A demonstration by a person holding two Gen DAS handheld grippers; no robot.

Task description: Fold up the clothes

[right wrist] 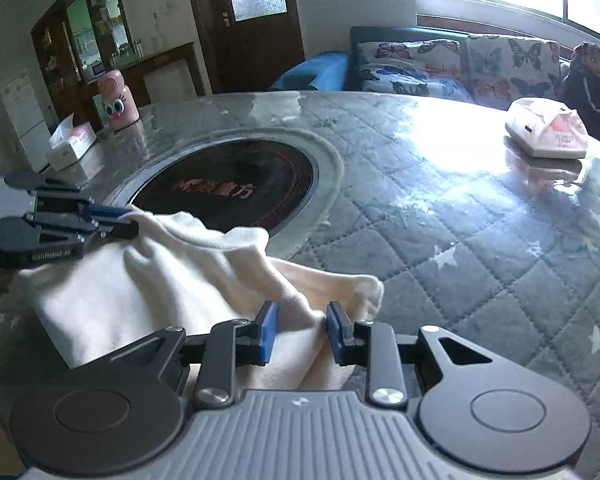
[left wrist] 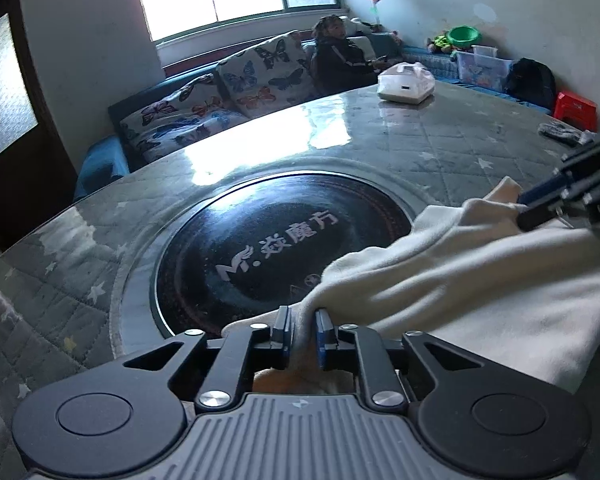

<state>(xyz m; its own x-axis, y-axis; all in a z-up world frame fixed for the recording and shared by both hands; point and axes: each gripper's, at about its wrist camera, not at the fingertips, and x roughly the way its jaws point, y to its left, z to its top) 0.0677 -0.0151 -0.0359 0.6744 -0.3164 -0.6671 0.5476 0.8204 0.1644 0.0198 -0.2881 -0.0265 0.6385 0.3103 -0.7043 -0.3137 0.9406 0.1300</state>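
A cream white garment (left wrist: 460,280) hangs bunched between both grippers above the round table (left wrist: 440,140). My left gripper (left wrist: 302,330) is shut on one corner of it, with fabric pinched between the blue pads. The right gripper (left wrist: 534,208) grips another corner at the right edge of the left wrist view. In the right wrist view the garment (right wrist: 160,280) runs from the left gripper (right wrist: 128,222) at mid left down to my right gripper (right wrist: 302,330), whose pads press on a fold of cloth. The garment's lower part is hidden behind the gripper bodies.
A black round heater plate (right wrist: 228,188) sits in the table's centre. A white plastic bag (right wrist: 548,132) lies at the far side. A tissue box (right wrist: 74,144) and pink bottle (right wrist: 116,100) stand at the left. A person (left wrist: 340,60) sits on the butterfly-print sofa (left wrist: 228,92). A grey cloth (left wrist: 560,132) lies at the right.
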